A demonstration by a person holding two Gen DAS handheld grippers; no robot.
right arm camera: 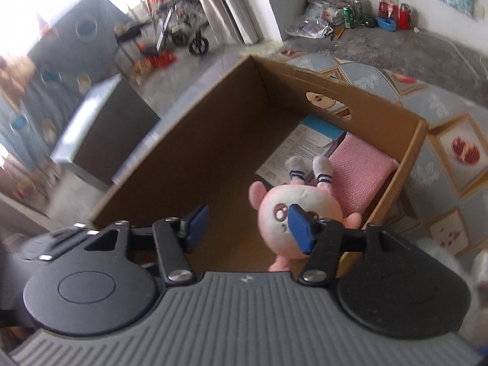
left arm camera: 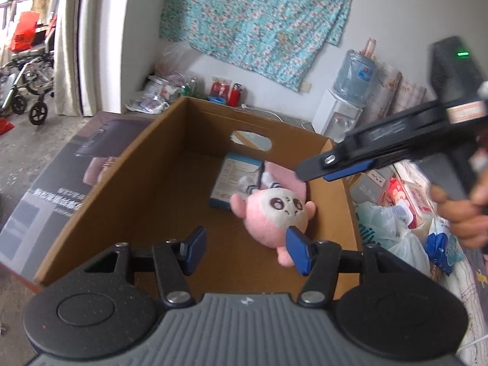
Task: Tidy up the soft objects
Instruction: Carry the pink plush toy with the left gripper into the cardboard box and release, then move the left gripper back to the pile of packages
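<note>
A round pink plush toy with a white face and striped socks (left arm camera: 276, 210) lies on its back on the floor of an open brown cardboard box (left arm camera: 146, 164), near the right wall, touching a folded pink knitted cloth (right arm camera: 357, 170) and a flat blue-and-white printed package (left arm camera: 235, 177) beyond it. The left tool (left arm camera: 244, 251) hovers over the box's near edge with its blue pads spread wide, holding nothing. The right tool (right arm camera: 247, 228) is likewise wide open and empty above the toy.
</note>
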